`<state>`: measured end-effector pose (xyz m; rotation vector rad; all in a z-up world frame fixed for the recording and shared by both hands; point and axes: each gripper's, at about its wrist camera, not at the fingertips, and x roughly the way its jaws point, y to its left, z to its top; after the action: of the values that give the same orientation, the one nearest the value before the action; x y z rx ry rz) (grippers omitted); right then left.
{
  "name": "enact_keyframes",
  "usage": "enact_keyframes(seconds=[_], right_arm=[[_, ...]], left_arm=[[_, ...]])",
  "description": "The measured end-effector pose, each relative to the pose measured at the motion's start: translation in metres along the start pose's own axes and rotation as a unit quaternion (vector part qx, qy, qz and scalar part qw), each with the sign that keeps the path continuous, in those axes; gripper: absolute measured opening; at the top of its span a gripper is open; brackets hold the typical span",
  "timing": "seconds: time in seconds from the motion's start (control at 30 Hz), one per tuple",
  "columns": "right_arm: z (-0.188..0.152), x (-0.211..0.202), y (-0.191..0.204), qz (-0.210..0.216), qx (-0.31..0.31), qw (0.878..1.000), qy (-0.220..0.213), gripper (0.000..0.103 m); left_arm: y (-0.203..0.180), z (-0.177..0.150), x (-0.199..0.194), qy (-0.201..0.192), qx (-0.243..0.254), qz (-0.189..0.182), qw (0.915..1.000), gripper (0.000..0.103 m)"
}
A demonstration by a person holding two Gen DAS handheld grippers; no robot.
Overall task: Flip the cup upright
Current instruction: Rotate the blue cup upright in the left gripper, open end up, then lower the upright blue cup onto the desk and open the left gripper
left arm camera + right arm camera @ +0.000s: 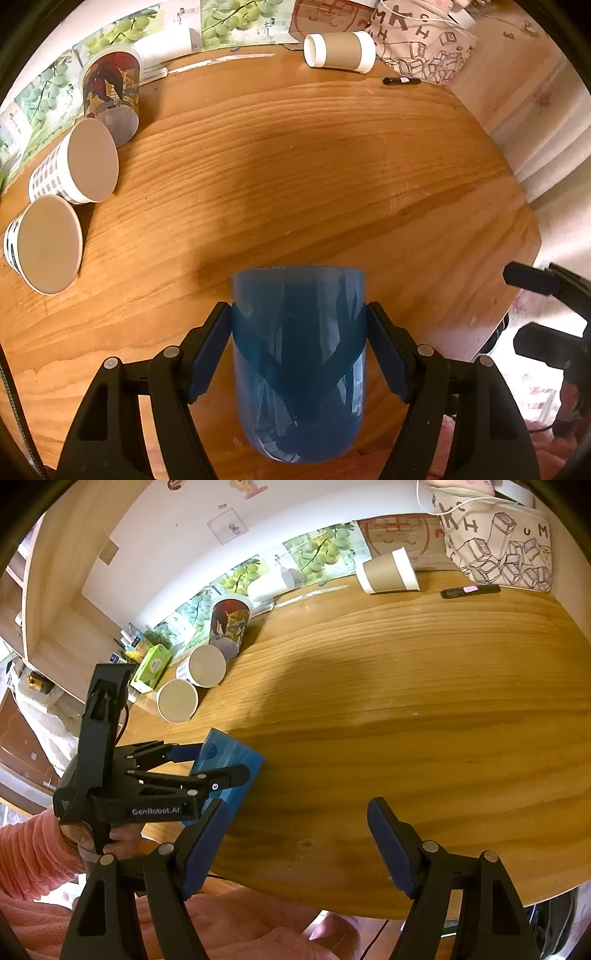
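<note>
Pinching the translucent blue cup (298, 363) from both sides with the left gripper (298, 325): blue pads of the fingers (212, 350) pressed flat against its walls, at the lower centre of the left wrist view. Cup lying along the fingers, rounded closed base toward the camera and open rim pointing away over the wooden table (295, 177). In the right wrist view, seen at lower left, same cup (236, 764) clamped in the left gripper (218, 766) near the table's (406, 701) front edge. Spread wide with nothing between them, the fingers (388, 845) of the right gripper (295, 830), at the bottom of that view. Farther out, at left: three paper cups (92, 162) on their sides. At top centre, a brown-sleeved cup (340, 50) lying on its side, a black marker (400, 80) just right of it.
</note>
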<state>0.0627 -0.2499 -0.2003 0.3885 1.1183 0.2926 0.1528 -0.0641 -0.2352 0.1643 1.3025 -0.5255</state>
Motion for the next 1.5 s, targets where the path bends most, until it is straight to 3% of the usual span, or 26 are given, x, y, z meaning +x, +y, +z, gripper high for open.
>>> enact_keyframes(seconds=[0.13,0.47,0.63,1.23,1.5], right_arm=[[-0.002,-0.003,-0.003,-0.003,0.003,1.0,-0.004,0.078],[0.002,-0.006,-0.002,-0.004,-0.002,1.0,-0.009,0.078],[0.002,-0.006,0.0,-0.004,-0.003,1.0,-0.01,0.078],[-0.006,-0.01,0.001,-0.003,0.0,1.0,-0.017,0.078],[-0.009,-0.018,0.012,-0.018,-0.019,0.999,-0.026,0.082]], left_arm=[[0.0,0.005,-0.009,-0.023,-0.004,0.0,0.9997,0.076],[0.0,0.008,-0.052,-0.125,0.006,0.003,0.9921,0.076],[-0.004,-0.003,-0.055,-0.134,0.018,0.01,0.9908,0.076],[-0.015,-0.023,-0.062,-0.103,0.018,0.027,0.9941,0.075],[-0.026,-0.028,-0.09,-0.141,0.008,0.033,0.9894,0.087]])
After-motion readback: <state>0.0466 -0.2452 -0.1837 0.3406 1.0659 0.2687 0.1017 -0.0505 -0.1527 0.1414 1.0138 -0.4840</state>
